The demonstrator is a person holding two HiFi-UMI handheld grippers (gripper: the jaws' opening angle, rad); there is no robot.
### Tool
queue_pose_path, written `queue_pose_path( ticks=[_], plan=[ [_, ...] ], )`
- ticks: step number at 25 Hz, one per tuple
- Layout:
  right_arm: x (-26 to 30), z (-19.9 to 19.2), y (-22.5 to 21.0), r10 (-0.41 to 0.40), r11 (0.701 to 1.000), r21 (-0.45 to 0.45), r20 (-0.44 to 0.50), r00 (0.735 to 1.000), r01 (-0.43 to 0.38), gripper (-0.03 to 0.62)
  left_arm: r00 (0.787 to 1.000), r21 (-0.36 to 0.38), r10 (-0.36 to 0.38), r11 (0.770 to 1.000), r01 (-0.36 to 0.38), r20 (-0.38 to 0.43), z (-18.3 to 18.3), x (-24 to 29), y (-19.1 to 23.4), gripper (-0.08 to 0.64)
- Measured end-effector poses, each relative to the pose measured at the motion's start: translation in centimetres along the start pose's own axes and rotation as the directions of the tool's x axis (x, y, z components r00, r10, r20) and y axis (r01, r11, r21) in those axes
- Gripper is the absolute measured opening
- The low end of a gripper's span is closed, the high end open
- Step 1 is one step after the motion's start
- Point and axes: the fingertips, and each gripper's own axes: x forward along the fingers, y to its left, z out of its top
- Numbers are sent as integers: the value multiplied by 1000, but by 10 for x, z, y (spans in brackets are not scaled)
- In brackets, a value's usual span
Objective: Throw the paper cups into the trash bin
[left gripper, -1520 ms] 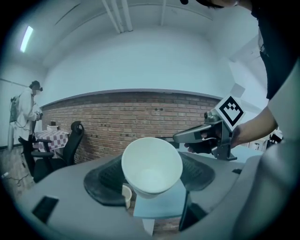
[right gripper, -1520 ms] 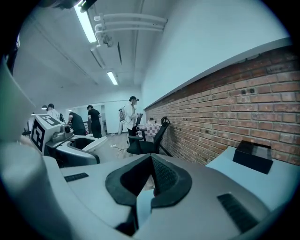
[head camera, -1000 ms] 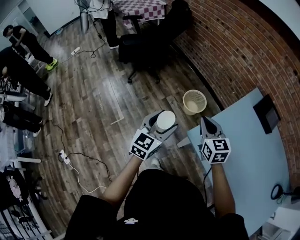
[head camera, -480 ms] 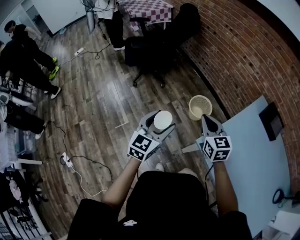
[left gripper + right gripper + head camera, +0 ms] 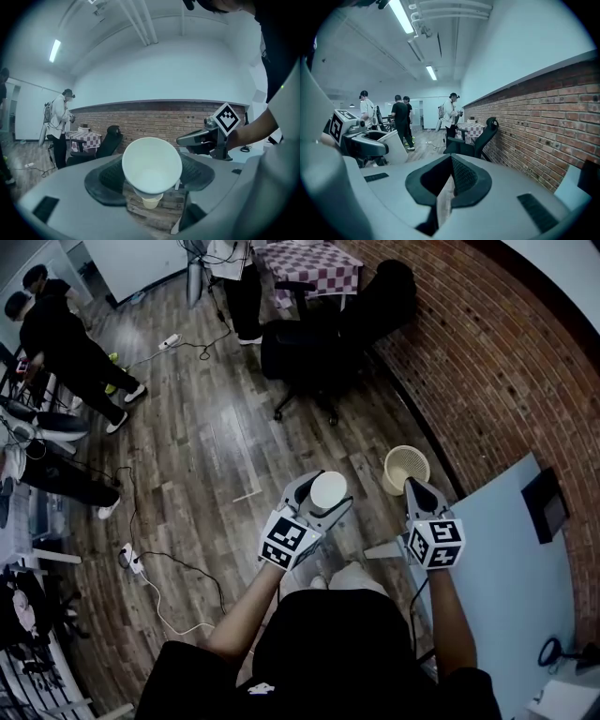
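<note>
A white paper cup point(image 5: 328, 490) sits mouth-up between the fingers of my left gripper point(image 5: 323, 495), which is shut on it above the wooden floor. In the left gripper view the cup point(image 5: 152, 161) fills the gap between the dark pads, its mouth facing the camera. The cream wicker trash bin point(image 5: 406, 468) stands on the floor by the brick wall, just right of the cup. My right gripper point(image 5: 413, 486) hovers beside the bin's near rim; its jaws meet at the tips with nothing in them point(image 5: 451, 161). From the right gripper view the cup point(image 5: 396, 147) shows at the left.
A light blue table point(image 5: 525, 559) lies to the right, against the brick wall point(image 5: 487, 362). A black office chair point(image 5: 319, 343) stands further ahead. People point(image 5: 66, 343) stand at the far left, and a power strip with cables point(image 5: 131, 559) lies on the floor.
Both grippers have travelled forward with the person, the cup still held. The trash bin now lies closer to the right gripper, and more of the table has slid out at the right.
</note>
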Motion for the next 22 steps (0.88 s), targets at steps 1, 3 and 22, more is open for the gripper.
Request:
queue_pose_path(
  ticks=[1, 3, 22],
  plan=[
    [2, 1, 0, 2, 1000, -1, -1, 1000, -2, -5, 1000, 0, 1, 1000, -1, -2, 0, 0, 2, 335],
    [8, 3, 0, 8, 1000, 0, -2, 1000, -8, -5, 1000, -1, 7, 1000, -7, -3, 1, 2, 6, 334],
    [33, 10, 5, 45, 997, -58, -11, 999, -45, -5, 1000, 19, -13, 1000, 13, -8, 5, 15, 20, 335]
  ],
)
